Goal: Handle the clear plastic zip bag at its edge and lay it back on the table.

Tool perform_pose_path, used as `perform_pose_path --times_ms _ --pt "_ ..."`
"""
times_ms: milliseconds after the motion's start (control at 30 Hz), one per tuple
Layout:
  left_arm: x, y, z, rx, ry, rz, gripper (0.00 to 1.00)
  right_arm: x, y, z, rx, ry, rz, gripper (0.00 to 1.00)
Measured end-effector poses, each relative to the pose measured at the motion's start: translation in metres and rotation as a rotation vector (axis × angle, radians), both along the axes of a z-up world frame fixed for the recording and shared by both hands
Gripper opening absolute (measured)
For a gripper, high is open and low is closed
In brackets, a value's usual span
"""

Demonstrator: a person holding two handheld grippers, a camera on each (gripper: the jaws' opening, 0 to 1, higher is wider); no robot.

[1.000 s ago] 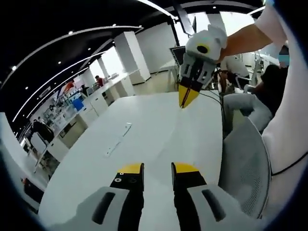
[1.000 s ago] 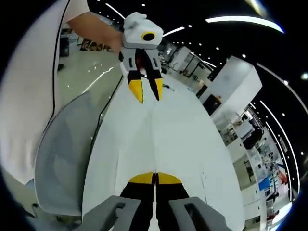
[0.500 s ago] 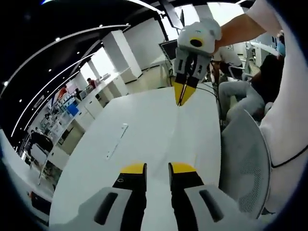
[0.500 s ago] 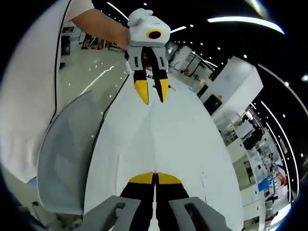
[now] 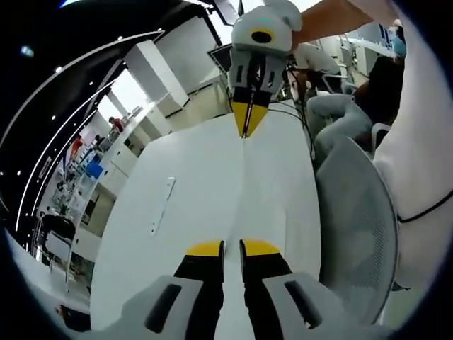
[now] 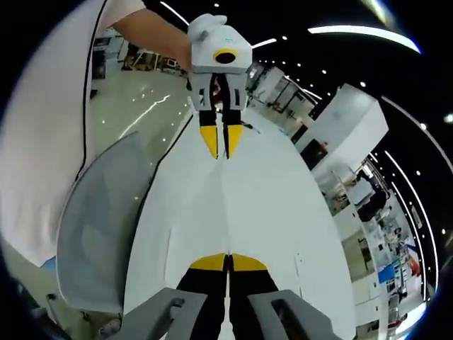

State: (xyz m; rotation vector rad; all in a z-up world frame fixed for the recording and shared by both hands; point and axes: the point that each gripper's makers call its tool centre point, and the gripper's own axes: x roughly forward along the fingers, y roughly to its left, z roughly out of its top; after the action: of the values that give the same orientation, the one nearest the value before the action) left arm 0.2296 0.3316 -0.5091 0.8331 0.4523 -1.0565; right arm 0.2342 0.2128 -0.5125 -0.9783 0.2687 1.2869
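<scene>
Left gripper view: left gripper (image 5: 231, 244) nearly closed, narrow slit between yellow-tipped jaws; grip on anything unconfirmed. Opposite, right gripper (image 5: 245, 124) hanging tips-down over far edge of the white table (image 5: 198, 163), jaws pressed together. Clear plastic zip bag (image 5: 243, 191) barely visible: seen as a faint straight line strung from those tips to the left jaws, above the table's middle, apparently pinched at its edge by the right gripper.

This view alone: thin white strip (image 5: 161, 205) lying near the table's left edge, blurred blue panel (image 5: 94, 168), writing unreadable.

Right gripper view: right gripper (image 6: 228, 258) fully closed, left gripper (image 6: 220, 145) across, grey mesh chair (image 6: 99, 212) at the table's left edge.
</scene>
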Motion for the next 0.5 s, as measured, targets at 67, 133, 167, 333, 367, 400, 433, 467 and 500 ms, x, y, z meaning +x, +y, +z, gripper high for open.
perform_pose_path --times_ms 67,133,167,333,367,400,433,467,500 --pt "-0.0004 -0.001 0.0 0.004 -0.001 -0.003 0.06 0.0002 -0.0001 -0.0005 0.001 0.001 -0.001 0.0" --pt "-0.0001 -0.0016 0.0001 0.009 -0.001 -0.005 0.06 -0.0003 0.0002 -0.0015 -0.001 0.001 0.002 0.0" --pt "-0.0001 -0.0017 -0.0001 0.01 0.0 -0.005 0.04 -0.0004 0.0004 -0.0021 -0.001 0.002 0.001 0.0" --pt "0.0 -0.0015 -0.0033 0.032 0.015 -0.015 0.03 -0.0013 0.002 -0.0053 0.0 0.006 0.005 0.0" --pt "-0.0002 -0.0016 -0.0035 0.034 0.016 -0.016 0.02 -0.0014 0.0022 -0.0053 0.0 0.007 0.005 0.0" --pt "-0.0002 -0.0016 -0.0038 0.038 0.017 -0.017 0.02 -0.0011 0.0025 -0.0048 0.001 0.004 0.006 0.0" --pt "-0.0004 -0.0014 -0.0046 0.042 0.021 -0.018 0.02 -0.0015 0.0028 -0.0047 0.003 0.006 0.006 0.0" --pt "-0.0016 -0.0009 -0.0062 0.047 0.033 -0.019 0.02 -0.0021 0.003 -0.005 0.002 0.006 0.007 0.0" --pt "-0.0022 -0.0006 -0.0072 0.05 0.04 -0.018 0.02 -0.0024 0.0031 -0.0054 0.001 0.005 0.009 0.0"
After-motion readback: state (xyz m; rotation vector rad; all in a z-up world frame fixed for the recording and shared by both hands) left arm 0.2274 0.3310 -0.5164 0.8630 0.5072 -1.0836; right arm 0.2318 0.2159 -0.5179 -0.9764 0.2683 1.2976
